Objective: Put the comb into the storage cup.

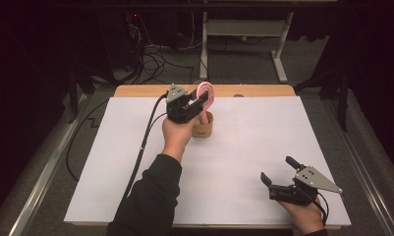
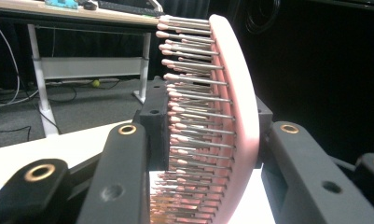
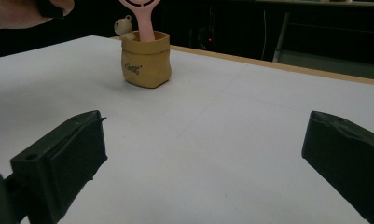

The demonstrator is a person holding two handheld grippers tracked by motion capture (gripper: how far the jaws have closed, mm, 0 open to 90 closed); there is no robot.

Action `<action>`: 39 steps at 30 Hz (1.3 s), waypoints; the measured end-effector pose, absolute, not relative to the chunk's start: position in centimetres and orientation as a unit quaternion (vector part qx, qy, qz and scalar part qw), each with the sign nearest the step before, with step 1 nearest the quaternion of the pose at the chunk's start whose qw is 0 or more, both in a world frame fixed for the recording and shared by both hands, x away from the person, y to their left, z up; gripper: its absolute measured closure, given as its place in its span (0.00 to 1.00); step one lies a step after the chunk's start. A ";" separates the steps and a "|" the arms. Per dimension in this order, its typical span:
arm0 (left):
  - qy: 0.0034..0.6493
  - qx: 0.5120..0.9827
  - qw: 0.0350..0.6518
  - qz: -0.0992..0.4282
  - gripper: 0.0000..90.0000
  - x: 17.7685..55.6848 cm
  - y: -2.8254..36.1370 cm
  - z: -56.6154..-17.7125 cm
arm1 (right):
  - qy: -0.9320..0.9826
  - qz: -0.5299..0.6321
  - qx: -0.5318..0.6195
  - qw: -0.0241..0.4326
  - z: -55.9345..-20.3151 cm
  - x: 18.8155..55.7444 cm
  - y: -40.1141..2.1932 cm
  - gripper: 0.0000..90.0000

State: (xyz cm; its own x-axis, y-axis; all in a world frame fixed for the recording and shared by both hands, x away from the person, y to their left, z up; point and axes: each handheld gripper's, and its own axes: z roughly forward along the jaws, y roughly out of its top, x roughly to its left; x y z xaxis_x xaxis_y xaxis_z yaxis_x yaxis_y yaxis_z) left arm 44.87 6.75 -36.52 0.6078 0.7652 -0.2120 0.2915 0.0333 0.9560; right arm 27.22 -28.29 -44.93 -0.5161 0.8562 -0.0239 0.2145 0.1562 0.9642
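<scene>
Brush — pink, handle down in a tan pot, frame centre — clamped by the left gripper; right gripper, lower right, jaws wide apart, holding nothing.

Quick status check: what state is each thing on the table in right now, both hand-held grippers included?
Pink hairbrush: upright, handle down in the holder, head clamped.
Tan holder: upright on the white table.
Left hand-held gripper: shut on the brush head.
Right hand-held gripper: open, nothing between its jaws, low over the table.
</scene>
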 end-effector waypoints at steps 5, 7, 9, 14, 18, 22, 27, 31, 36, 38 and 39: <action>0.397 0.670 0.594 0.202 0.69 44.9 7.1 -36.4 | 0.695 0.524 0.385 0.307 -44.9 27.2 -28.3 0.00; 0.395 0.672 0.593 0.203 0.69 44.9 7.2 -36.4 | 0.695 0.524 0.385 0.308 -44.9 27.1 -28.3 0.00; 0.390 0.675 0.591 0.206 0.69 44.9 7.3 -36.4 | 0.695 0.523 0.385 0.308 -44.9 27.2 -28.3 0.00; 0.393 0.676 0.585 0.216 0.68 45.0 7.5 -36.3 | 0.697 0.522 0.384 0.308 -44.9 27.2 -28.2 0.00; 0.397 0.679 0.578 0.217 0.65 45.1 7.8 -36.3 | 0.696 0.522 0.385 0.307 -44.9 27.2 -28.2 0.00; 0.392 0.684 0.574 0.220 0.65 45.1 7.9 -36.3 | 0.696 0.523 0.385 0.308 -44.9 27.1 -28.2 0.00; 0.396 0.685 0.569 0.221 0.60 45.2 8.1 -36.4 | 0.695 0.522 0.386 0.308 -44.9 27.2 -28.3 0.00; 0.395 0.686 0.568 0.223 0.60 45.2 8.1 -36.4 | 0.697 0.521 0.386 0.306 -45.0 27.2 -28.2 0.00; 0.401 0.684 0.567 0.223 0.55 45.4 8.3 -36.4 | 0.697 0.521 0.385 0.308 -44.9 27.2 -28.2 0.00; 0.402 0.684 0.566 0.224 0.55 45.4 8.3 -36.4 | 0.696 0.522 0.385 0.307 -44.9 27.2 -28.2 0.00; 0.403 0.684 0.566 0.224 0.55 45.5 8.4 -36.4 | 0.696 0.522 0.385 0.308 -44.9 27.2 -28.3 0.00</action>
